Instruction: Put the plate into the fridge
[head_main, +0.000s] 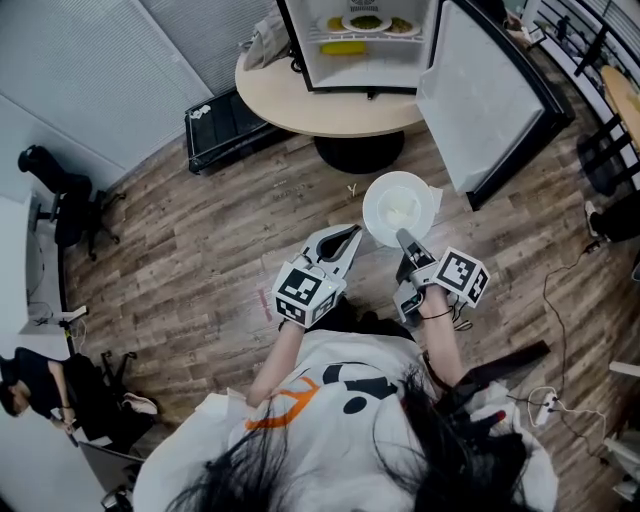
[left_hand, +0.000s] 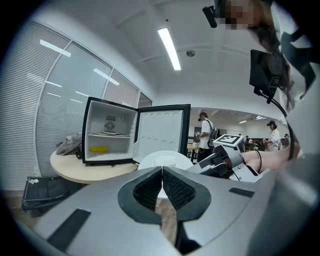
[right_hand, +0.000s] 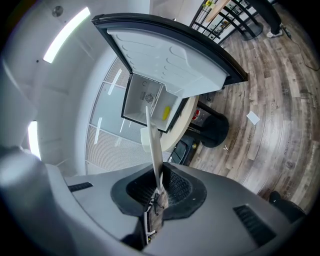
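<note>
A white plate (head_main: 398, 208) hangs over the wooden floor, and my right gripper (head_main: 407, 246) is shut on its near rim. Seen edge-on in the right gripper view, the plate (right_hand: 152, 145) runs up from between the pads. My left gripper (head_main: 347, 240) is shut with nothing in it, just left of the plate; its pads (left_hand: 162, 187) meet, with the plate (left_hand: 165, 161) beyond them. The small black fridge (head_main: 365, 45) stands open on a round table (head_main: 330, 103), its door (head_main: 490, 100) swung to the right. Food sits on its upper shelf and a yellow thing (head_main: 343, 47) lies below.
A black crate (head_main: 225, 128) sits on the floor left of the table. An office chair (head_main: 60, 195) stands at far left. Cables and a power strip (head_main: 545, 405) lie on the floor at lower right. People (left_hand: 206, 135) stand in the background of the left gripper view.
</note>
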